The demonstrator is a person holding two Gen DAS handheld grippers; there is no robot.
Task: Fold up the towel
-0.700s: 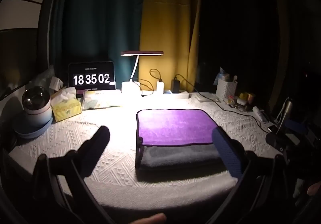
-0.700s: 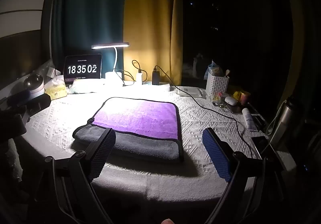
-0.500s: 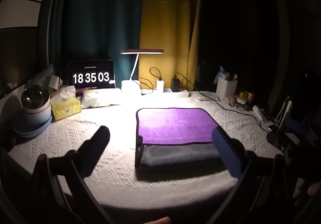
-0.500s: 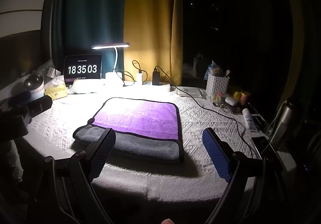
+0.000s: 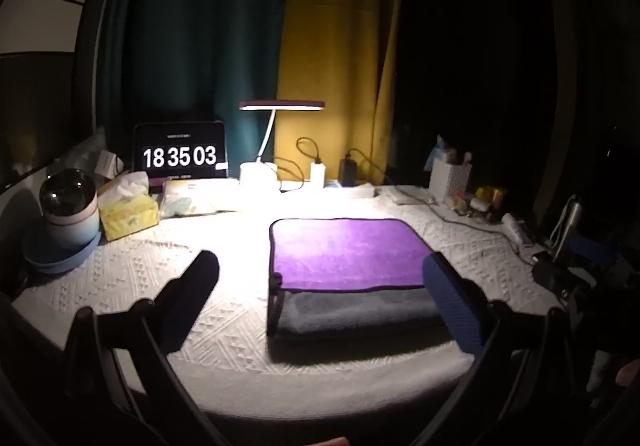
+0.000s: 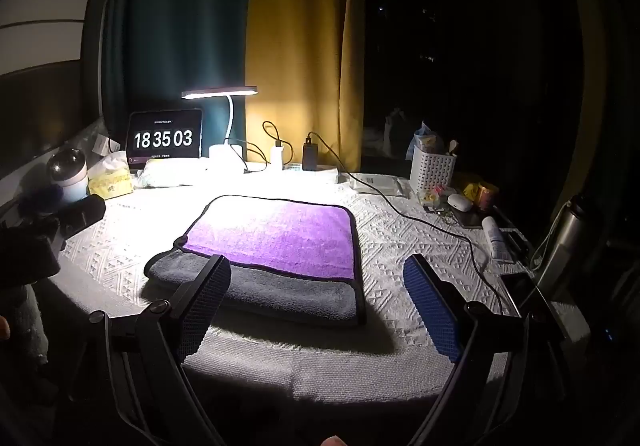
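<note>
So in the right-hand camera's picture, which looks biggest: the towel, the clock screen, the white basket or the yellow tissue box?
As they look there:
1. towel, by far
2. clock screen
3. white basket and yellow tissue box: too alike to rank

The towel lies nearest the camera, which inflates it.

A home room at night is indicated by curtains [image 6: 248,46], a desk lamp [image 6: 220,92], a tissue box [image 5: 128,212] and a digital clock [image 6: 164,138] along the worktop's [image 6: 400,230] far edge.

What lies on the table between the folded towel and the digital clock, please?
A flat pale packet lies just in front of the digital clock; from there to the towel only bare white tablecloth shows, clearest in the left wrist view.
</note>
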